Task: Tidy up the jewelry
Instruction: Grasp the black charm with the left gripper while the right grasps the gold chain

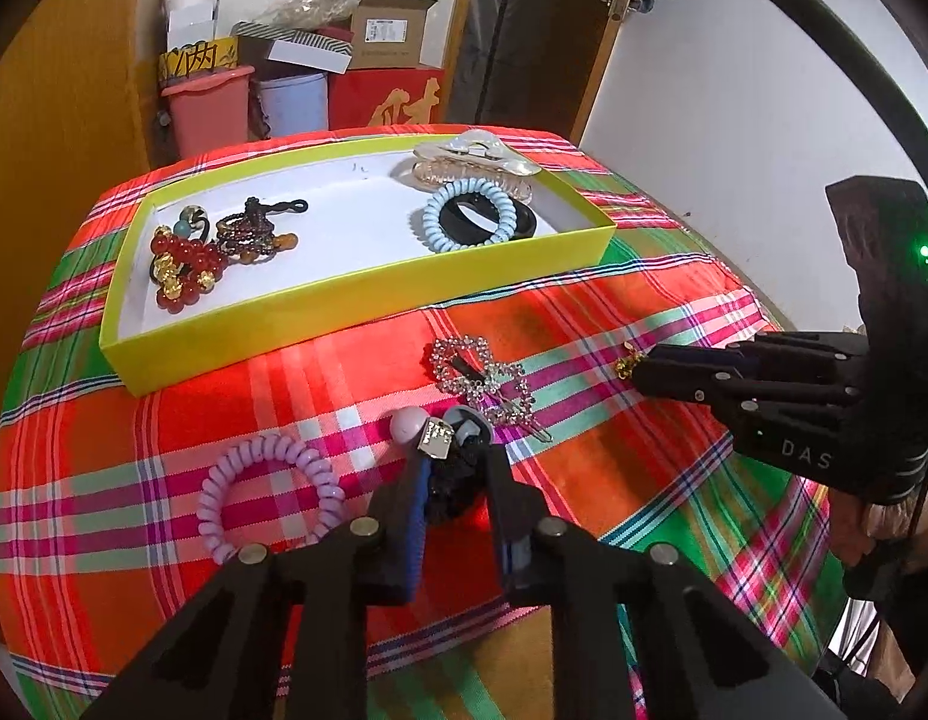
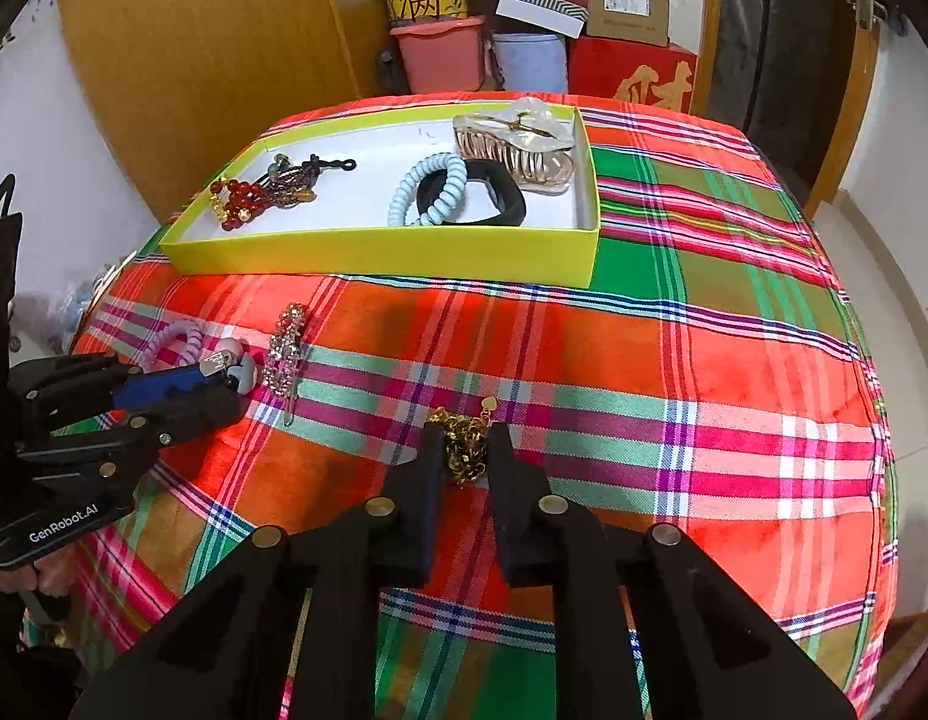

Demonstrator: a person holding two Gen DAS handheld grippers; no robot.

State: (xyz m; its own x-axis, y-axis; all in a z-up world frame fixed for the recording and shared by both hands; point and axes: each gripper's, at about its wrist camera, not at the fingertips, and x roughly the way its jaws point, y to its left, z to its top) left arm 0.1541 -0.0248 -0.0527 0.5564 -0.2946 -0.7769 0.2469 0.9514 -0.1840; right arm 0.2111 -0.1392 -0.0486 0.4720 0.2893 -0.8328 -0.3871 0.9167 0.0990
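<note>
The left gripper (image 1: 455, 441) is closed on a black hair tie (image 1: 455, 489) with charms. At nine o'clock of it lies a lilac coil tie (image 1: 269, 495), at twelve a rhinestone clip (image 1: 482, 381). The yellow tray (image 1: 356, 300) holds beads and ties. The right gripper (image 1: 635, 369) pinches a gold chain (image 1: 625, 366).

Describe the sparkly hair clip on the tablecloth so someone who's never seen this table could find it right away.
Start at the shallow yellow cardboard tray on the plaid tablecloth. On the bare cloth just in front of the tray's near wall lies the silver rhinestone hair clip. Unlike the lilac spiral hair tie beside it, it is flat, metallic and studded with clear stones.
</note>
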